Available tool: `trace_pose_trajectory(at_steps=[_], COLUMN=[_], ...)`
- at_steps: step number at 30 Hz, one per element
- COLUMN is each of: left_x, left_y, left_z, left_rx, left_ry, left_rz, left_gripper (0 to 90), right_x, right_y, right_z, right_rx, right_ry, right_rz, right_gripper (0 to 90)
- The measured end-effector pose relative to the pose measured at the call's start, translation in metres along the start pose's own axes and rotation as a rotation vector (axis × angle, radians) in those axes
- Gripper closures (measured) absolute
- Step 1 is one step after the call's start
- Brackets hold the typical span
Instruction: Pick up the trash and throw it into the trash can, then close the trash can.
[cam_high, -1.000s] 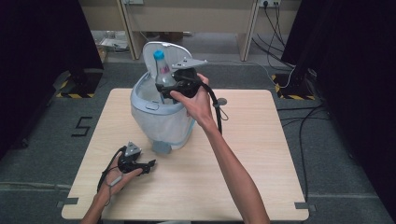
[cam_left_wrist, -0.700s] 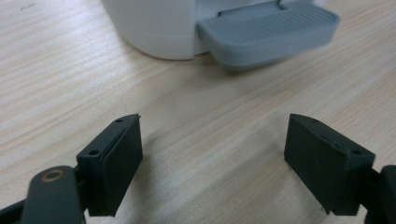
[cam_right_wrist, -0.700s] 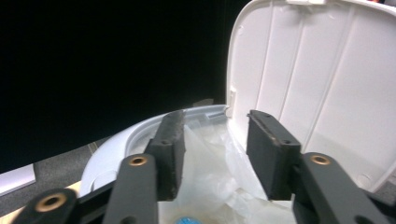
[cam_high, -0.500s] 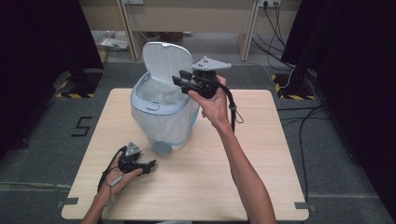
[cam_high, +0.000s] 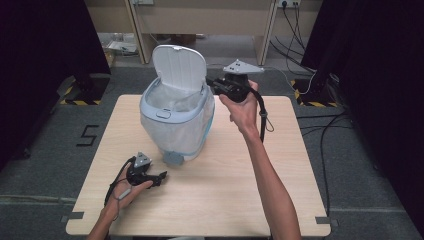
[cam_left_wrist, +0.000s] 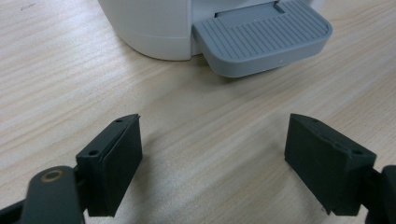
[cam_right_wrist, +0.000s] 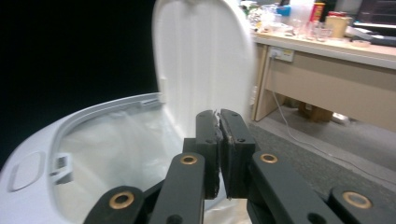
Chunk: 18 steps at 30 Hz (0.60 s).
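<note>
- I see a white bin with a clear bag inside, standing on the far-left part of the wooden table.
- Its lid stands straight up at the far side, so the mouth is open to the top.
- My right gripper is up in the air, just beside the bin's right rim. It points left, toward the lid.
- In the right gripper view the two black jaws are pressed flat together with nothing between them.
- The lid is the closest part to this gripper. It lies just ahead and a little left of the jaw tips, so I think the right hand is the one to push it down.
- The lid's flat face looks toward the near side, so I guess a push would have to come from behind it or from the top.
- My left gripper rests low at the near-left part of the table, held in my left hand.
- Its jaws are wide apart and hold nothing.
- The grey foot pedal at the bottom of the bin sits just beyond the left gripper, a bit to the right. They are near but not touching.
- I think pressing or letting go of that pedal would be the left hand's job, as it is much nearer.
</note>
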<state>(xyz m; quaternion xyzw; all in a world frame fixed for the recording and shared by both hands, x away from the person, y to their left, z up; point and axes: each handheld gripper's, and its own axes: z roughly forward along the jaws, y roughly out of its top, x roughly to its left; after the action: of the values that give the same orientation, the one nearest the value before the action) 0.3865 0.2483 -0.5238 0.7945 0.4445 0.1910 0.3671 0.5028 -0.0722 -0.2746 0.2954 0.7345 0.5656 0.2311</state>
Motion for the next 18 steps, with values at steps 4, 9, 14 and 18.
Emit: trace_pose_trajectory(at_steps=[4, 9, 14, 18], left_x=[0.0, 0.0, 0.0, 0.0], left_y=[0.0, 0.0, 0.0, 0.0], left_z=[0.0, 0.0, 0.0, 0.0], left_rx=[-0.001, 0.0, 0.0, 0.0], left_ry=[-0.001, 0.0, 0.0, 0.0], left_rz=[0.0, 0.0, 0.0, -0.002], left_gripper=[18.0, 18.1, 18.0, 18.0], right_x=[-0.011, -0.029, -0.036, -0.042], right_y=[-0.002, -0.001, -0.002, -0.003], right_z=[0.003, 0.014, 0.025, 0.038], right_rx=[0.004, 0.002, 0.012, 0.01], right_ry=[-0.031, -0.076, -0.083, -0.069], right_rz=[0.022, 0.057, 0.062, 0.065], right_gripper=[82.7, 83.3, 86.0, 87.2])
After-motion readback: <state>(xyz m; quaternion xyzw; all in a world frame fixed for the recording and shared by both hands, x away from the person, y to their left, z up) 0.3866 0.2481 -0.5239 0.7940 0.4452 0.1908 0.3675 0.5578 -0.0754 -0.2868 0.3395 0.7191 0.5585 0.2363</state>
